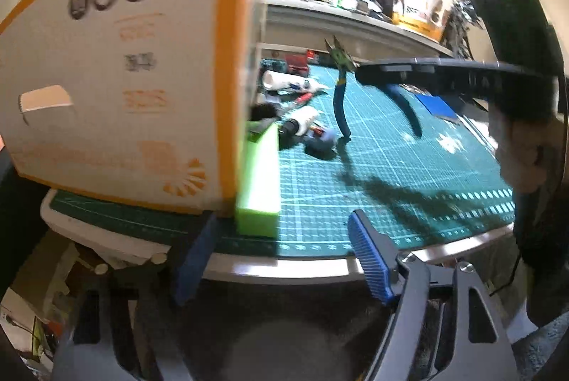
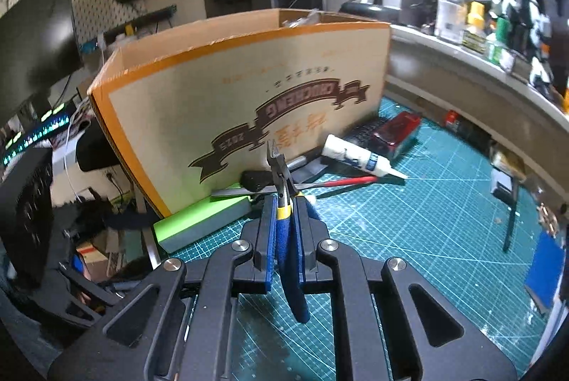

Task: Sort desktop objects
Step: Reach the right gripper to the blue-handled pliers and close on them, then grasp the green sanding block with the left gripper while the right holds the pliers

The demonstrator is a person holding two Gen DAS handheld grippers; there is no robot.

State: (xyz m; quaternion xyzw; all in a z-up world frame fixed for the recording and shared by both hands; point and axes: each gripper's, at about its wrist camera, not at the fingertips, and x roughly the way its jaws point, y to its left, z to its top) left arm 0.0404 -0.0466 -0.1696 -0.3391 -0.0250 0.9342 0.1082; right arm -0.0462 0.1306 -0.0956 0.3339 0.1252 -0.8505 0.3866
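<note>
My right gripper (image 2: 284,221) is shut on blue-handled side cutters (image 2: 282,189), whose tips point up and away toward the cardboard box (image 2: 249,89). In the left wrist view the same cutters (image 1: 339,96) hang above the green cutting mat (image 1: 355,174), held by the right gripper (image 1: 355,75), and cast a shadow on it. My left gripper (image 1: 282,256) stands open at the mat's near edge. A bright green block (image 1: 258,181) lies along the box's (image 1: 117,78) side, its near end just ahead of the left finger (image 1: 195,260), untouched.
A white glue tube (image 2: 355,157), a red-handled tool (image 2: 341,181) and a dark red case (image 2: 394,132) lie by the box's far corner. A raised shelf (image 2: 480,71) crowded with bottles and model figures runs along the back. A blue pad (image 2: 544,267) sits at the mat's right edge.
</note>
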